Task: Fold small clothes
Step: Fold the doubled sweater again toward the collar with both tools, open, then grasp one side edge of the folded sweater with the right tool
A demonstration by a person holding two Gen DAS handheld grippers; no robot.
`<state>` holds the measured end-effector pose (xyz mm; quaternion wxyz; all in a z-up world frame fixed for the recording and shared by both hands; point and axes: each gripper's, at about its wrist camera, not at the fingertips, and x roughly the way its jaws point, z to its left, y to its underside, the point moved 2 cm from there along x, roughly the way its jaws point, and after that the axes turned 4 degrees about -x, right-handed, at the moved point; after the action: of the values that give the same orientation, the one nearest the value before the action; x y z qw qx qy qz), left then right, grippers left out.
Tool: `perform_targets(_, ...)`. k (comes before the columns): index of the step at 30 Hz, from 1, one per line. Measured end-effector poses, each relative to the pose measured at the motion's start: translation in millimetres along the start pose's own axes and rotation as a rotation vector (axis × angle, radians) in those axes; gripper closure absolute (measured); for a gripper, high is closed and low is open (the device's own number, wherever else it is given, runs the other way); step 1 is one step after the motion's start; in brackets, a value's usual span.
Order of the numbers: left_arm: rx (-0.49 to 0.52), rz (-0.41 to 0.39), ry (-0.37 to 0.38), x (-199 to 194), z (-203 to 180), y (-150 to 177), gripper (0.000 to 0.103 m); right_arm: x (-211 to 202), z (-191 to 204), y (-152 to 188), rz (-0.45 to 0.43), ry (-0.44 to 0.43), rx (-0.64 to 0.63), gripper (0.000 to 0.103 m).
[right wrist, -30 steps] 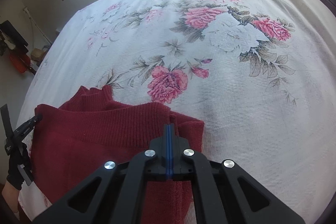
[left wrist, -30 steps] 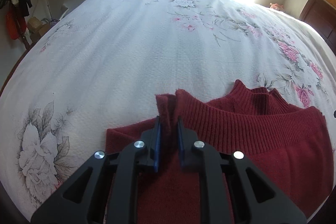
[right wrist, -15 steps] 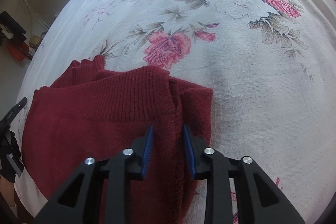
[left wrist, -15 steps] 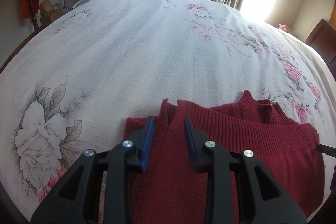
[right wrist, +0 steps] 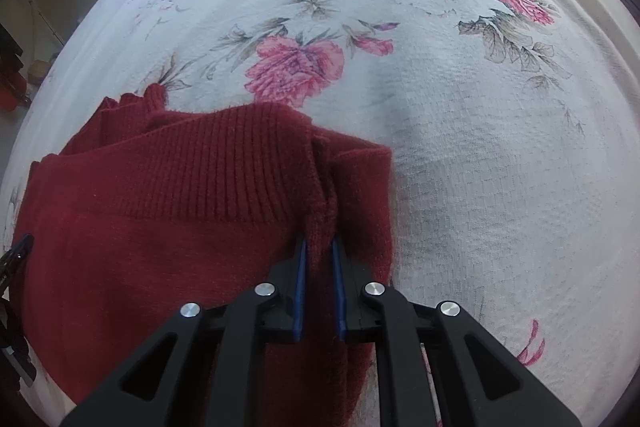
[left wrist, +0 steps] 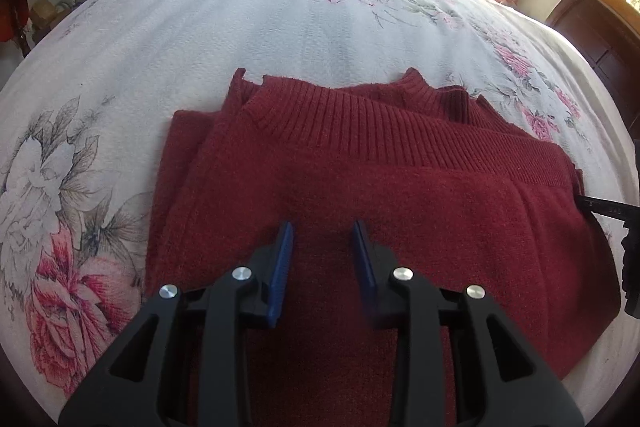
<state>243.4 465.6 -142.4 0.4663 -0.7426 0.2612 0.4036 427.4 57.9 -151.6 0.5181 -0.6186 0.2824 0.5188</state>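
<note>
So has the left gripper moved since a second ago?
Yes. The left gripper has let go of the sweater's ribbed hem and backed toward the person; its open fingers now sit well short of that hem.

left wrist: close above red sweater, facing across bed toward curtains | right wrist: same low angle (sweater's right edge) | shared: sweater, floral bedspread

The left gripper is low and level, its jaws spread wide with nothing between them. The right gripper has jaws narrowly parted around a fold.
</note>
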Motion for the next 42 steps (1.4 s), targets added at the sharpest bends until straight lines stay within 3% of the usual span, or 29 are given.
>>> perform_targets(5,-0.003,0.016,-0.028,-5.1,-2.8,-1.4,0.071,-15.5,-0.7,6.8,-0.023,-0.05,0.028,0.083)
perform_targets(6,-0.001,0.015,-0.029,-9.2,-4.5,-1.1,0.07,-22.3,-1.9,9.9,-0.027,-0.069,0.037,0.076)
perform_targets(9,0.01,-0.009,-0.025,-28.4,-9.6,1.7,0.055,-50.0,-6.4,25.2,-0.049,-0.144,0.059,0.054)
perform_targets(10,0.01,-0.02,-0.018,-35.2,-11.3,3.1,0.044,-57.7,-7.6,31.3,-0.047,-0.155,0.058,0.051)
perform_targets(12,0.007,-0.027,0.005,-45.8,-14.7,6.4,0.04,-70.4,-10.3,46.1,-0.036,-0.191,0.047,0.044)
perform_targets(17,-0.009,-0.009,0.032,-56.8,-22.9,18.3,0.036,-84.0,-21.4,78.6,-0.003,-0.265,0.068,0.042)
perform_targets(21,-0.019,0.001,0.036,-58.5,-26.3,25.9,0.034,-84.8,-28.6,95.1,0.012,-0.273,0.076,0.041)
perform_targets(35,-0.027,0.071,0.0,-25.7,-24.2,37.9,0.033,-53.9,-37.9,101.1,0.061,-0.32,0.149,0.041)
perform_targets(42,-0.015,0.08,-0.002,-20.3,-24.9,38.4,0.031,-48.6,-32.2,98.5,0.068,-0.315,0.138,0.047)
